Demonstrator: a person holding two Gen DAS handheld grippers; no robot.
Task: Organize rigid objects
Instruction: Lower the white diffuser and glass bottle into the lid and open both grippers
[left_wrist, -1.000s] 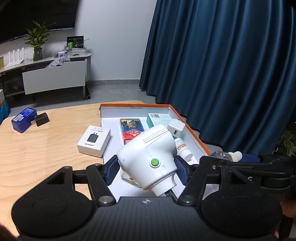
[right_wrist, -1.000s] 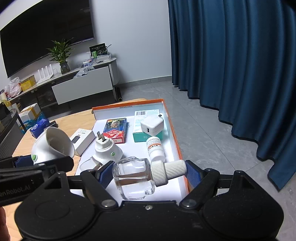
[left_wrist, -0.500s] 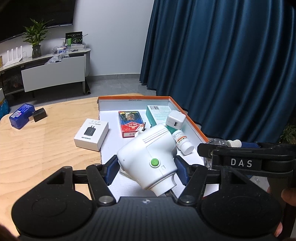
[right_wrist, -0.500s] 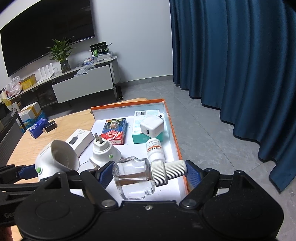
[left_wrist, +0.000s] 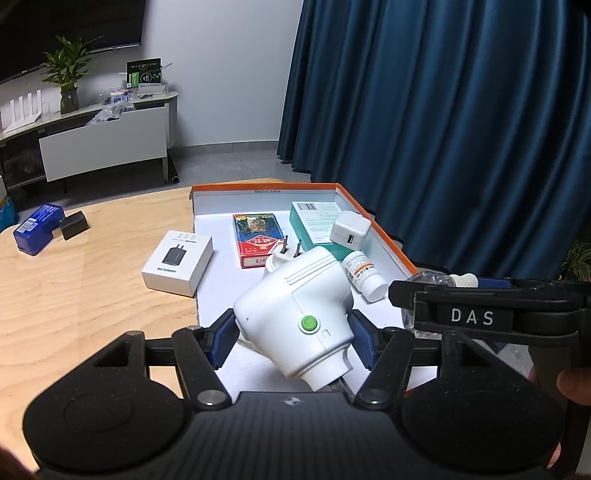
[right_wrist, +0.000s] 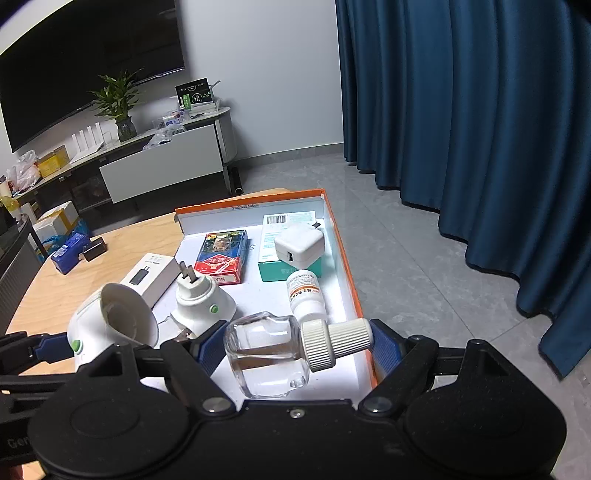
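Note:
My left gripper (left_wrist: 293, 341) is shut on a white plug-in device with a green button (left_wrist: 295, 317), held above the near end of the orange-rimmed white tray (left_wrist: 384, 240). The device also shows in the right wrist view (right_wrist: 110, 325). My right gripper (right_wrist: 295, 349) is shut on a clear glass bottle with a white ribbed cap (right_wrist: 269, 354), held over the tray's near right corner (right_wrist: 356, 306). The right gripper's body shows in the left wrist view (left_wrist: 472, 314).
In the tray lie a red card box (right_wrist: 221, 256), a teal box (right_wrist: 273, 236) with a white charger cube (right_wrist: 299, 245) on it, a small pill bottle (right_wrist: 304, 291) and a second white plug device (right_wrist: 201, 299). A white charger box (left_wrist: 177, 256) and a blue box (left_wrist: 35, 229) sit on the wooden table (left_wrist: 74, 295).
Both grippers have drifted slightly left and back over the tray with their objects still held. The right gripper has come closer beside the left one.

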